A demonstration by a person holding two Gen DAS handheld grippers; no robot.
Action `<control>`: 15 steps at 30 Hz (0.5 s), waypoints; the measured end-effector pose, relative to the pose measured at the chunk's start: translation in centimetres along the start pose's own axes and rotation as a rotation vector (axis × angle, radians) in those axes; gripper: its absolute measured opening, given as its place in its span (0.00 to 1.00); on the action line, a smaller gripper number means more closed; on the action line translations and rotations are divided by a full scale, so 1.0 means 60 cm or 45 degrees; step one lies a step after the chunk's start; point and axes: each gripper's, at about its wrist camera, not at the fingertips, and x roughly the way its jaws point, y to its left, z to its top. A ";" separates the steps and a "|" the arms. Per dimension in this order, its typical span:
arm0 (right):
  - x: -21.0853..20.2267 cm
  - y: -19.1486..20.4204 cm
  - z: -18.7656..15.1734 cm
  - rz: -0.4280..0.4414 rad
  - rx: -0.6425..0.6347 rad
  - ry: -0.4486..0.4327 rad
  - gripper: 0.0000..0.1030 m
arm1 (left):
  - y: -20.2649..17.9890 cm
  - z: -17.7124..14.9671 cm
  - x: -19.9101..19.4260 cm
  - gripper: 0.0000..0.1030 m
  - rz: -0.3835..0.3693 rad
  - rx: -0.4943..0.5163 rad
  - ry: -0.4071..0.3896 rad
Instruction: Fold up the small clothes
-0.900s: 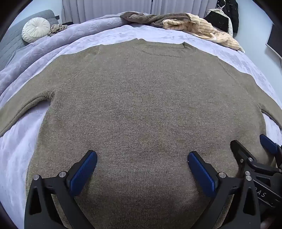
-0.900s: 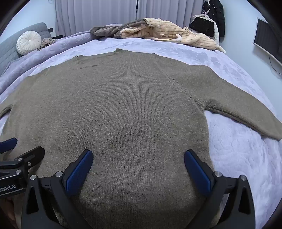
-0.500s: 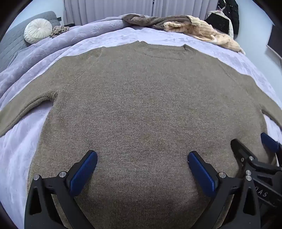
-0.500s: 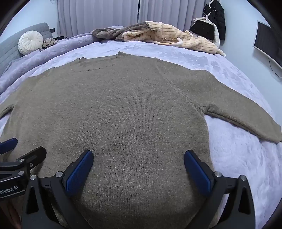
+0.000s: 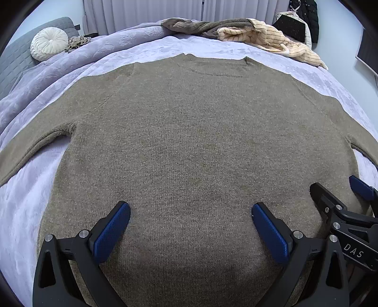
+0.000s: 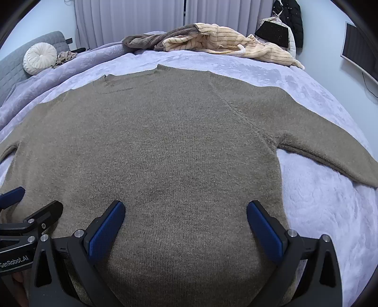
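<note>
Sweater (image 5: 189,146), flat on bed (image 5: 307,78), unfolded: left gripper (image 5: 191,226) and right gripper (image 6: 186,224) both wide, empty, over near hem; next, likely grasp hem or sleeve.

Left wrist view: white letters "DAS" legible on the black body of the right claw (image 5: 349,200), at the frame's lower right edge. Right wrist view: white text "GenRobot.AI" on the black body of the left claw (image 6: 30,200), lower left edge, first letter partly cut off.

Probably a bedroom (home): bed (image 5: 59,75), curtains (image 6: 132,19).
</note>
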 end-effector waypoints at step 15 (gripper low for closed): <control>0.004 -0.001 0.000 -0.002 0.019 0.029 1.00 | 0.000 -0.007 0.005 1.00 0.015 0.006 -0.008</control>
